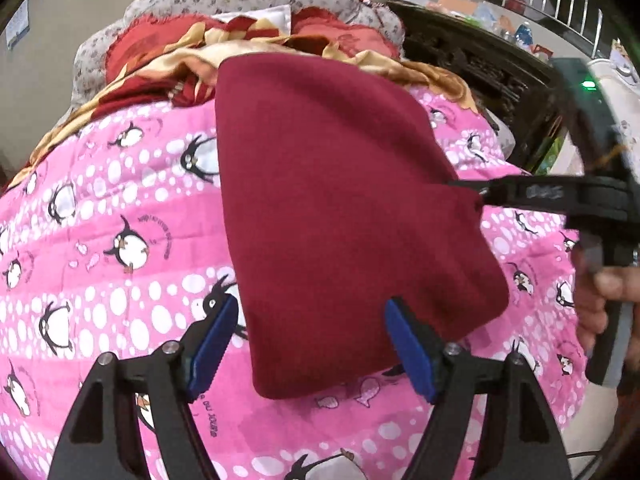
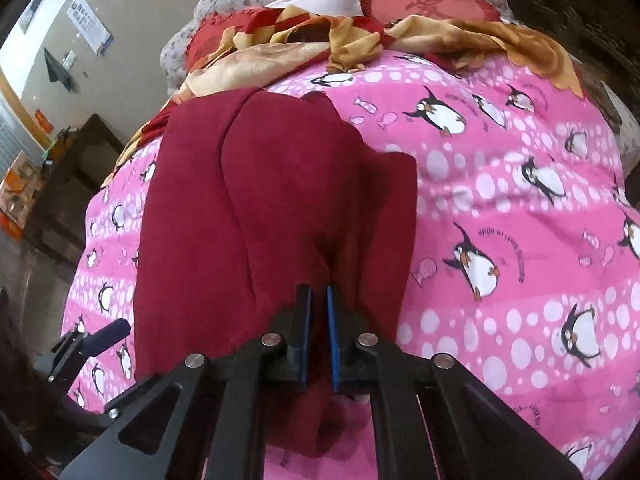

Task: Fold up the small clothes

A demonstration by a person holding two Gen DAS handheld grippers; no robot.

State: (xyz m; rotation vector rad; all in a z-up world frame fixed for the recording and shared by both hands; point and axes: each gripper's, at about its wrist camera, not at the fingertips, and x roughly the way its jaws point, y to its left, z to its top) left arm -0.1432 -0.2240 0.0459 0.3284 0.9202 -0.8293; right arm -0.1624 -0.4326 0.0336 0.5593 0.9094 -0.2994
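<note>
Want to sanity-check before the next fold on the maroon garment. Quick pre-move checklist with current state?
1. Right gripper shut on the dark red fleece garment: ok, cloth is pinched between its blue pads.
2. Left gripper open: ok, its pads straddle the garment's near corner, not pressing on it.
3. Left gripper holding cloth: not ok, nothing gripped yet.
4. Garment lying flat: not ok, the right wrist view shows bunched folds near the grip.
5. Garment fully on the pink penguin-print bedsheet: ok, though its far edge reaches the red and gold crumpled blanket.
6. Layers caught by the right gripper: cannot tell.
</note>
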